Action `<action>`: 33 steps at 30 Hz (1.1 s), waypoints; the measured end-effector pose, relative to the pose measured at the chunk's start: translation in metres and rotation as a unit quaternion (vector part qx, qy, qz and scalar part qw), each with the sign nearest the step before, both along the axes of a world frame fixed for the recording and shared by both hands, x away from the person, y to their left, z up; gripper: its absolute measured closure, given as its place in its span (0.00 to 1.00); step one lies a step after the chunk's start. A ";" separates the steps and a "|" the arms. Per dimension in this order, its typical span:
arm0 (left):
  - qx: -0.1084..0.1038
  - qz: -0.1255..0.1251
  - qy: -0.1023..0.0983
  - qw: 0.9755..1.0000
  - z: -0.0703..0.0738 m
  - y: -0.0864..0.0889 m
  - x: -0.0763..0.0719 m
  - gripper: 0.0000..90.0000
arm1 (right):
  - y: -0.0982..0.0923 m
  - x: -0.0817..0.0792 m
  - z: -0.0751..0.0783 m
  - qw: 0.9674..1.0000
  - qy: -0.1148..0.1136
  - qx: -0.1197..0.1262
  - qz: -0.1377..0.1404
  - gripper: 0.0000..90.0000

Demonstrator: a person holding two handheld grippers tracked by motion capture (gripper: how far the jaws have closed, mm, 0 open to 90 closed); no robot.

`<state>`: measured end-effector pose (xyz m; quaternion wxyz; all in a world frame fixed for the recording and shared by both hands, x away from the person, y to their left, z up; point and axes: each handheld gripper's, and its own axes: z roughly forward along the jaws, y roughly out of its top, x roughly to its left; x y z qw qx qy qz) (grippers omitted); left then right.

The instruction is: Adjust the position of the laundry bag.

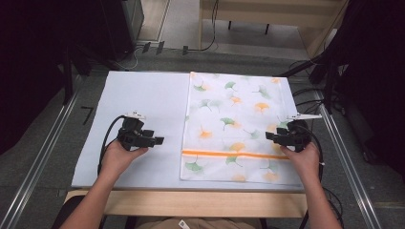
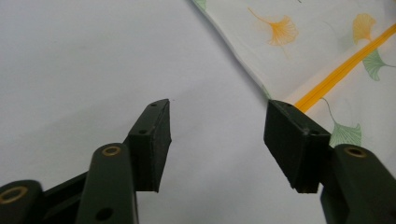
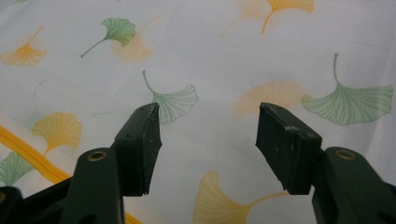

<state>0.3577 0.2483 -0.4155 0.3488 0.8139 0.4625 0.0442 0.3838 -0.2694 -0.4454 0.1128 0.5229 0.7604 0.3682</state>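
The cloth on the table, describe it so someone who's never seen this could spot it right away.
On the pale table, look at the right half: a flat white cloth lies there. It alone is printed with green and orange ginkgo leaves, and an orange stripe crosses it near the front edge.

Cloth (image 1: 236, 126) on the table's (image 1: 143, 95) right half, left gripper (image 1: 160, 141) beside it, right gripper (image 1: 269, 136) above it.

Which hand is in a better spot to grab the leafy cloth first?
Probably the right. The right gripper hangs over the leaf-print cloth with open jaws and nothing between them. The left gripper is over the bare white table cover, beside the cloth's edge, also open.
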 end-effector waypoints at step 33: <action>0.010 -0.047 0.027 0.998 -0.017 -0.063 0.019 0.48 | -0.031 -0.025 -0.005 0.999 -0.007 -0.030 -0.033 0.46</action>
